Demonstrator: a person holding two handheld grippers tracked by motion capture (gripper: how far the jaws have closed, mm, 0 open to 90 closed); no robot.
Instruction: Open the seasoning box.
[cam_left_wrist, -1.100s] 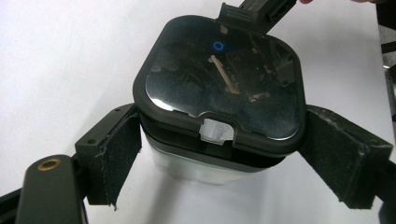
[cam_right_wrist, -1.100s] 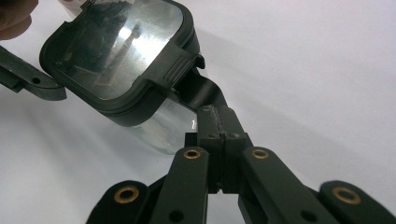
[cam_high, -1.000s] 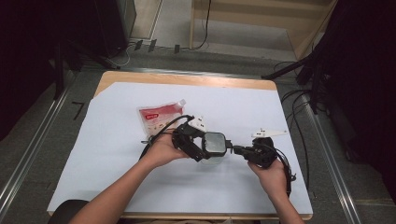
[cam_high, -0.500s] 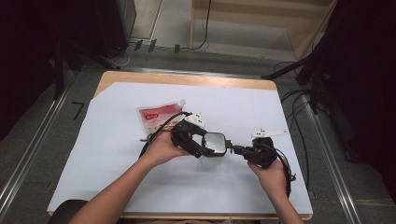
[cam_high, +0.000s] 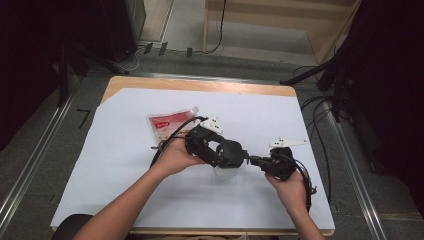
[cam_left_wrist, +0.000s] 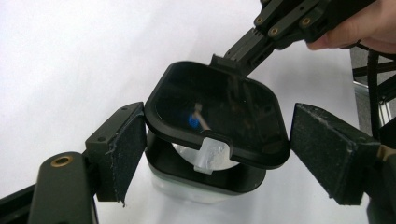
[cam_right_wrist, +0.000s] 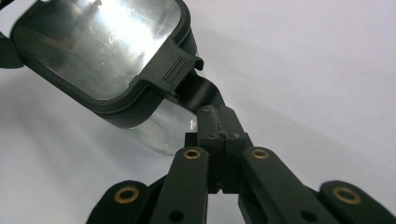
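A small clear container with a black-framed lid rests on the white table sheet. The lid is tilted up on one side. My left gripper straddles the box, and its jaws have just closed a little. A gap still shows beside the right pad, so it is open. My right gripper is shut on the lid's black latch flap. From above, the left gripper covers the container, and the right gripper meets it from the right.
A red-and-white pouch lies flat behind the left hand. Cables trail from both grippers across the sheet. The wooden table edge runs along the back, with dark equipment and cables on the floor beyond.
The left gripper has shifted slightly to the right over the container, so the lid's shiny face is covered from above. The right hand has stayed put.
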